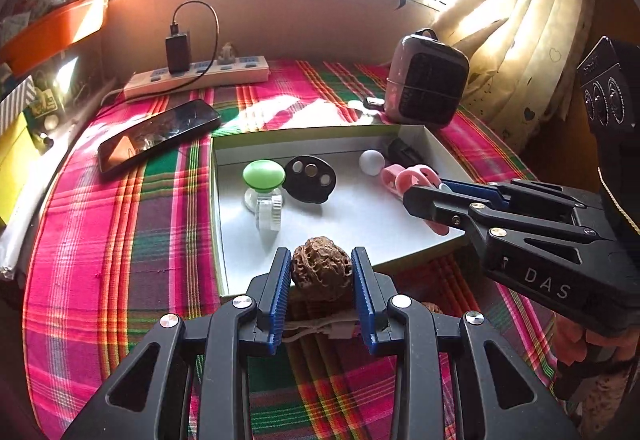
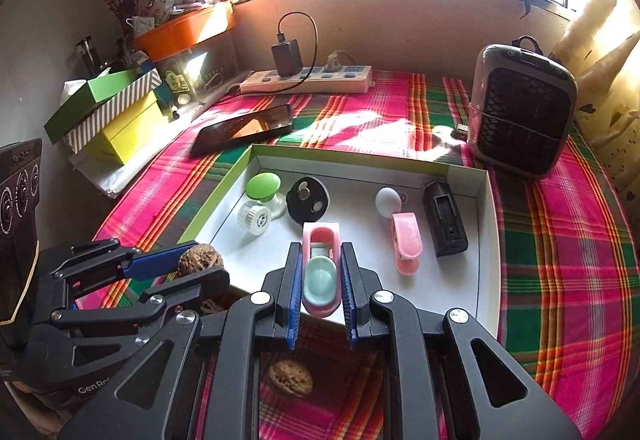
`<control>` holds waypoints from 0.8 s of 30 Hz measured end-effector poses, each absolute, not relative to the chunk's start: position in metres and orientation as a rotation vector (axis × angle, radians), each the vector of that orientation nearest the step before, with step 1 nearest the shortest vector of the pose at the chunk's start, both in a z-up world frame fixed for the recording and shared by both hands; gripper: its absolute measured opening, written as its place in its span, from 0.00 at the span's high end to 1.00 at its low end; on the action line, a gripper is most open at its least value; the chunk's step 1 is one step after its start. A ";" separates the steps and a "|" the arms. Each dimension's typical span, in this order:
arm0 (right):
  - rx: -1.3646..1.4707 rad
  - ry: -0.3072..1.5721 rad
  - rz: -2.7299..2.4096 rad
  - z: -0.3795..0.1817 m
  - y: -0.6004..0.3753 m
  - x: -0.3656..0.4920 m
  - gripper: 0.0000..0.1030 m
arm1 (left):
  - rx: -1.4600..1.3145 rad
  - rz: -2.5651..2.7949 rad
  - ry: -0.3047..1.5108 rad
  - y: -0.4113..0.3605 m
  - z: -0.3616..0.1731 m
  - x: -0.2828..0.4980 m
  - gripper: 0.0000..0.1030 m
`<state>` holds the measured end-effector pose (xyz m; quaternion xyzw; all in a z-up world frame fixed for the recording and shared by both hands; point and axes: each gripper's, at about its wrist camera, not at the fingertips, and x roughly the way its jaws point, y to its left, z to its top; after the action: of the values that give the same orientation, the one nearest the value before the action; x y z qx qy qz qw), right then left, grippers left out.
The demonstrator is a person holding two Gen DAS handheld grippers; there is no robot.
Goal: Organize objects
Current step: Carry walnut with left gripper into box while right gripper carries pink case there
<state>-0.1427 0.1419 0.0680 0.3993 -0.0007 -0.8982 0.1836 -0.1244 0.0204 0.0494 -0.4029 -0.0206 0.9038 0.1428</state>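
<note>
My left gripper (image 1: 321, 272) is shut on a brown walnut (image 1: 321, 274) and holds it at the near edge of the white box (image 1: 320, 131); the walnut also shows in the right wrist view (image 2: 199, 259). My right gripper (image 2: 320, 280) is shut on a pink clip with a mint pad (image 2: 320, 272), over the box's near side (image 2: 486, 240). Inside the box lie a green-topped knob (image 2: 263, 187), a black disc (image 2: 308, 197), a white ball (image 2: 387, 201), another pink clip (image 2: 407, 242) and a black case (image 2: 445, 224). A second walnut (image 2: 290, 378) lies on the cloth below my right gripper.
A plaid cloth (image 1: 100, 220) covers the table. A phone (image 1: 158, 135) lies left of the box. A power strip with a charger (image 1: 196, 75) sits at the back. A small heater (image 1: 426, 79) stands at the back right. Stacked boxes (image 2: 108, 111) crowd the left edge.
</note>
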 end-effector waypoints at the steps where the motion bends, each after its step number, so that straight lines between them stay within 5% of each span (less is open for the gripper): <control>1: 1.133 -0.002 -2.532 0.067 0.142 -0.147 0.82 | -1.163 2.607 -0.058 0.022 0.050 -0.127 0.72; 24: 1.254 0.009 -2.468 0.045 0.128 -0.216 0.82 | -1.260 2.576 -0.011 0.041 0.023 -0.180 0.72</control>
<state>-0.2161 0.1283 0.0446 0.4451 0.0031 -0.8760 0.1855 -0.1797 0.0409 0.0231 -0.4354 -0.0037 0.8898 0.1366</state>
